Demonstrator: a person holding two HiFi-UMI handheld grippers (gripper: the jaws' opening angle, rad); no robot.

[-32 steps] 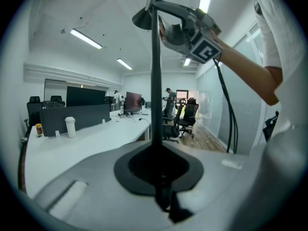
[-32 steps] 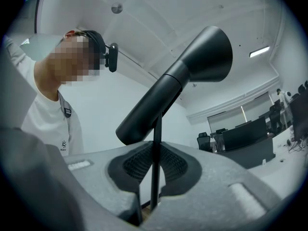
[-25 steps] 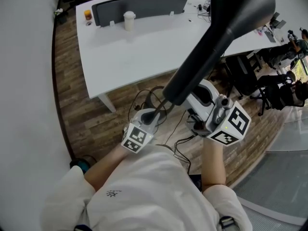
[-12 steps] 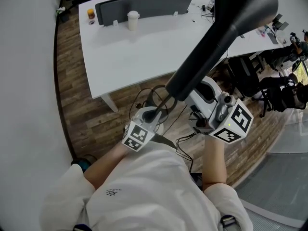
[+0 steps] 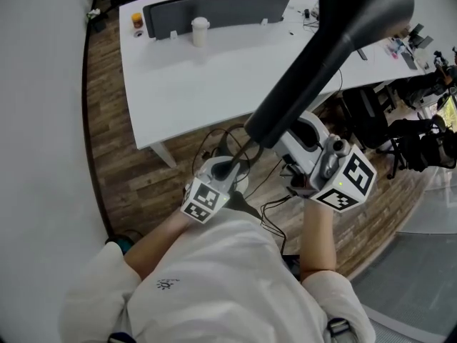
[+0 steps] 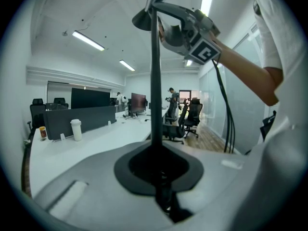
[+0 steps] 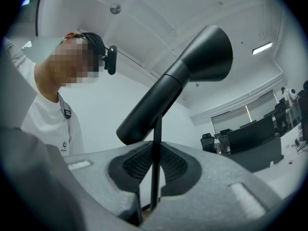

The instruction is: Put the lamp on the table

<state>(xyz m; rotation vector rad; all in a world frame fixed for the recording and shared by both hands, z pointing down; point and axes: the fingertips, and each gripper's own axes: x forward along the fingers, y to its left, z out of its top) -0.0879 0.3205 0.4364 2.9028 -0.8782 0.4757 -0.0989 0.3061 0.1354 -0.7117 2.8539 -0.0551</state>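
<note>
I hold a black lamp off the floor, in front of the person's chest. Its long cone-shaped head (image 5: pixel 335 48) fills the upper right of the head view. My left gripper (image 5: pixel 218 181) is shut on the thin black pole (image 6: pixel 155 81) low down. My right gripper (image 5: pixel 314 166) is shut on the same pole (image 7: pixel 156 162) higher up, just under the head (image 7: pixel 183 81). In the left gripper view, the right gripper (image 6: pixel 190 30) shows up at the top of the pole. The white table (image 5: pixel 214 84) lies ahead and below. The lamp's foot is hidden.
On the table stand a white paper cup (image 5: pixel 199 31), a small orange jar (image 5: pixel 136 21) and a grey divider screen (image 5: pixel 214 11). Cables (image 5: pixel 214 145) trail over the wooden floor near the table leg. Black office chairs (image 5: pixel 364 109) stand to the right, a white wall to the left.
Both grippers keep their hold on the pole. The lamp and grippers have drifted slightly, and the table sits a little further right in the head view.
</note>
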